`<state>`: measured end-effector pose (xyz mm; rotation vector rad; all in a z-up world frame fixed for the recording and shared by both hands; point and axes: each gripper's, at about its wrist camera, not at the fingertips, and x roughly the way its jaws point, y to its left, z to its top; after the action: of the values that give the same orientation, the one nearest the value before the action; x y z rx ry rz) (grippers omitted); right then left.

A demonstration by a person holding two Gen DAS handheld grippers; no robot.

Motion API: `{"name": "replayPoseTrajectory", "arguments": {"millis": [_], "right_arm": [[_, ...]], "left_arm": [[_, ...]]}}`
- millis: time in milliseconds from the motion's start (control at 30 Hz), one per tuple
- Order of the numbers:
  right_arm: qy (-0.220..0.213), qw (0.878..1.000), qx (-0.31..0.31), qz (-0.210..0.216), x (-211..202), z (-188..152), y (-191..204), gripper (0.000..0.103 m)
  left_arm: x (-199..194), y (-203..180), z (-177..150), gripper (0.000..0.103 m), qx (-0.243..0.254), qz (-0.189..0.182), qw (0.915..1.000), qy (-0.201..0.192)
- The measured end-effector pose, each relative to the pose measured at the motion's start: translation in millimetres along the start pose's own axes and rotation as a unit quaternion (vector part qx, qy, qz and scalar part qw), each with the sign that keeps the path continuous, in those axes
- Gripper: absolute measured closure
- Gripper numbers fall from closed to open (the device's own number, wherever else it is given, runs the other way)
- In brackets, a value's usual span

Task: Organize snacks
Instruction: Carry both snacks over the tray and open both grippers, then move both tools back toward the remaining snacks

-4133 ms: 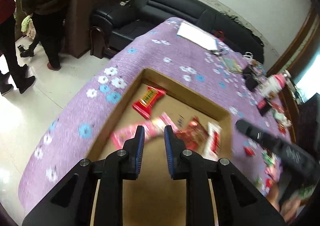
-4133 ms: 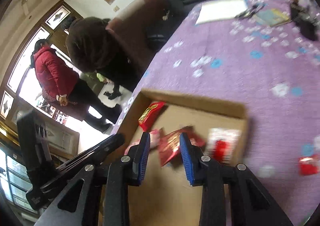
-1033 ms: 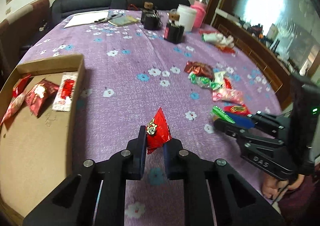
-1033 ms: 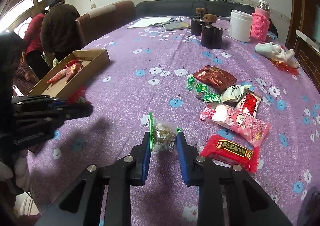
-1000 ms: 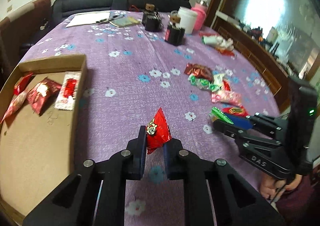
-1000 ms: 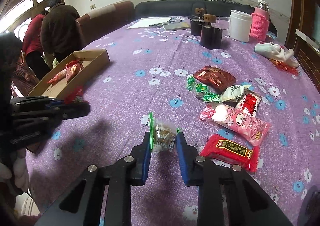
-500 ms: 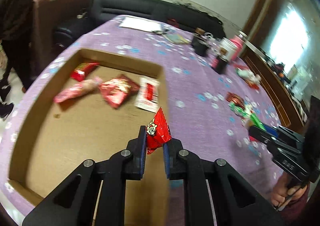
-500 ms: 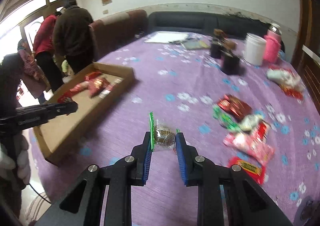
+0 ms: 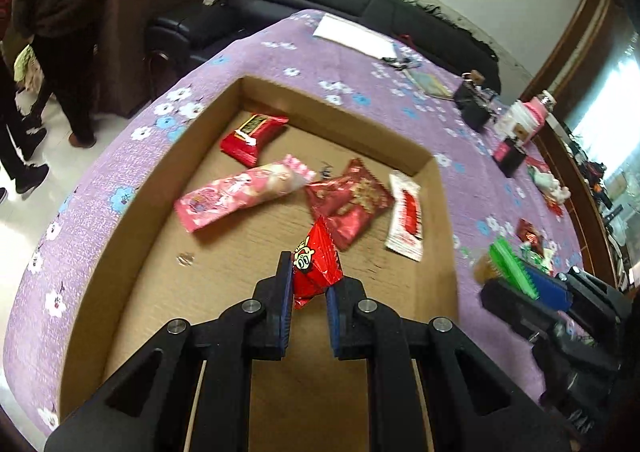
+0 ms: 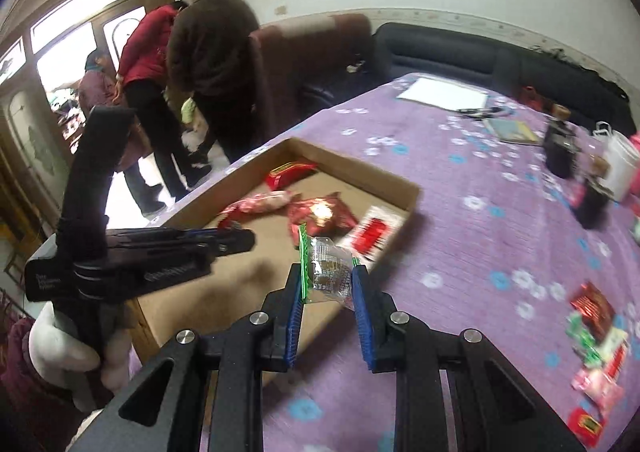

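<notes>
Cardboard tray (image 9: 442,188) lies on the purple worktop (image 9: 120,172). Left gripper (image 9: 306,292) jaws pinch a red snack packet (image 9: 316,264) above it. Right gripper (image 10: 328,296) jaws pinch a clear green-edged packet (image 10: 326,272).

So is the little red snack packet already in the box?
Not yet. The red packet is pinched in the left gripper, above the cardboard box.

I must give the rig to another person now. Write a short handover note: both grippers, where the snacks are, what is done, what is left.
Left gripper: shut on a small red packet, held above the floor of the cardboard tray.
Right gripper: shut on a clear packet with green edge, near the tray's right edge.
Done: four snacks lie in the tray: a red bar, a pink packet, a dark red packet, a white and red packet.
Left: release both held packets into the tray, then fetch the loose snacks on the purple tablecloth.
</notes>
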<state>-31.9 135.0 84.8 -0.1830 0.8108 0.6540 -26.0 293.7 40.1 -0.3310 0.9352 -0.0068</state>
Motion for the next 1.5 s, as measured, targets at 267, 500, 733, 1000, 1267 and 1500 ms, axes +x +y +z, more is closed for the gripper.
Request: {"name": "replayPoseTrajectory", "arguments": {"millis": [267, 500, 733, 1000, 1267, 1500], "right_arm": [[0.035, 0.999, -0.014, -0.011, 51.4, 8.8, 15.4, 0.08], [0.04, 0.999, -0.023, -0.023, 62.6, 2.5, 19.8, 0.076], [0.02, 0.999, -0.024, -0.019, 47.1, 4.9, 20.9, 0.066], [-0.011, 1.0, 0.012, -0.01, 6.5, 0.8, 0.5, 0.057], [-0.032, 0.996, 0.074, -0.045, -46.5, -31.0, -65.8, 0.057], [-0.039, 0.974, 0.192, -0.111, -98.2, -72.4, -175.9, 0.056]], "left_arm": [[11.1, 9.1, 5.0, 0.091, -0.014, 0.018, 0.9996, 0.018], [12.5, 14.3, 5.1, 0.089, -0.027, 0.026, 0.9989, 0.03], [1.3, 19.1, 5.4, 0.07, -0.056, 0.021, 0.9979, 0.024], [-38.8, 2.6, 2.8, 0.042, -0.056, 0.049, 0.9968, -0.031], [-69.6, -53.3, -18.9, 0.04, -0.043, -0.072, 0.9954, -0.047], [-52.1, -124.5, -58.0, 0.04, 0.024, -0.105, 0.994, 0.018]]}}
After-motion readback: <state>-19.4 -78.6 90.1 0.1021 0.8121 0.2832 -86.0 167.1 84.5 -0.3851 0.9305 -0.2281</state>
